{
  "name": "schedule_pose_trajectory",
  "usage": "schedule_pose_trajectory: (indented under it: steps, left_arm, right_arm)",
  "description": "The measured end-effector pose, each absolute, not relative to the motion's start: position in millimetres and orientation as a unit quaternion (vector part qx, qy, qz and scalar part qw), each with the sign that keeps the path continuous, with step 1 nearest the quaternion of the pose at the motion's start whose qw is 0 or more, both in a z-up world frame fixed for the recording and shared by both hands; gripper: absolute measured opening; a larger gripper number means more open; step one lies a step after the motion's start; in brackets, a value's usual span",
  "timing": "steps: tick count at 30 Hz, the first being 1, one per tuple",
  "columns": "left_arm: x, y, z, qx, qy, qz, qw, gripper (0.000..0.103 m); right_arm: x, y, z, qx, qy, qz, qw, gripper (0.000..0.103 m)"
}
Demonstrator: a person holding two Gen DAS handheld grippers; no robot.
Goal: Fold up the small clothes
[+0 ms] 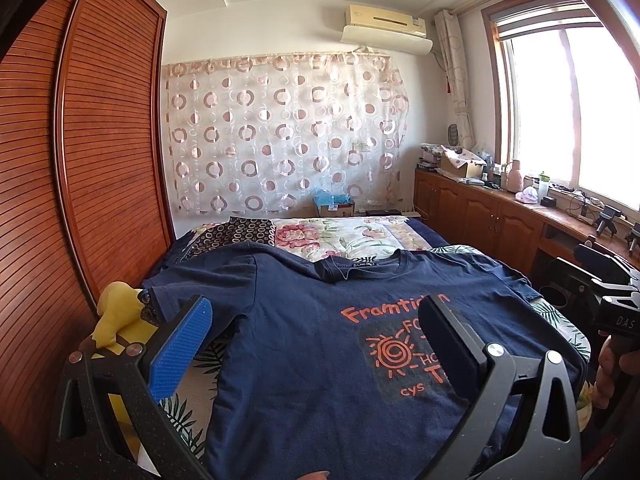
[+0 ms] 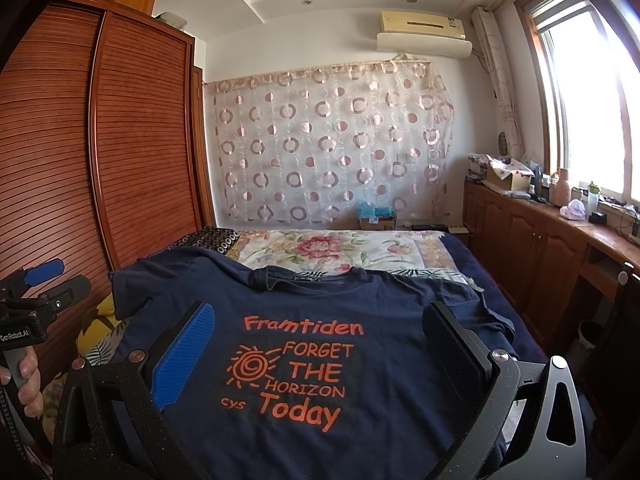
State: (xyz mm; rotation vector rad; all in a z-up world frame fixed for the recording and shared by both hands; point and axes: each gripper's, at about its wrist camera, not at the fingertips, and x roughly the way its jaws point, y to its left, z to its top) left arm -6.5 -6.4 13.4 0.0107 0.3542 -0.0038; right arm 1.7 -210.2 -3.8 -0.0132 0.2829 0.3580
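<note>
A navy T-shirt (image 1: 304, 344) with orange print lies spread flat, front up, on the bed, collar toward the far wall; it also shows in the right wrist view (image 2: 360, 304). My left gripper (image 1: 316, 344) is open, hovering above the shirt's lower left part, holding nothing. My right gripper (image 2: 320, 356) is open above the shirt's lower middle, over the print, holding nothing. The right gripper's body shows at the right edge of the left wrist view (image 1: 608, 300), and the left gripper shows at the left edge of the right wrist view (image 2: 44, 284).
A yellow cloth (image 1: 116, 320) lies by the shirt's left sleeve. A floral quilt (image 1: 344, 236) and a dark patterned cloth (image 1: 236, 234) lie further up the bed. A wooden wardrobe (image 1: 100, 140) stands on the left, low cabinets (image 1: 480, 216) with clutter on the right.
</note>
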Motion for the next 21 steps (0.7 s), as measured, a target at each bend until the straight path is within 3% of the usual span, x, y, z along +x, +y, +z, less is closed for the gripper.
schedule_pose_trajectory:
  steps: [21]
  left_arm:
    - [-7.3,-7.3,13.1,0.005,0.175,-0.001,0.985,0.103]
  right_arm:
    - [1.9,-209.5,-2.6,-0.005,0.139,0.178,0.974,0.103]
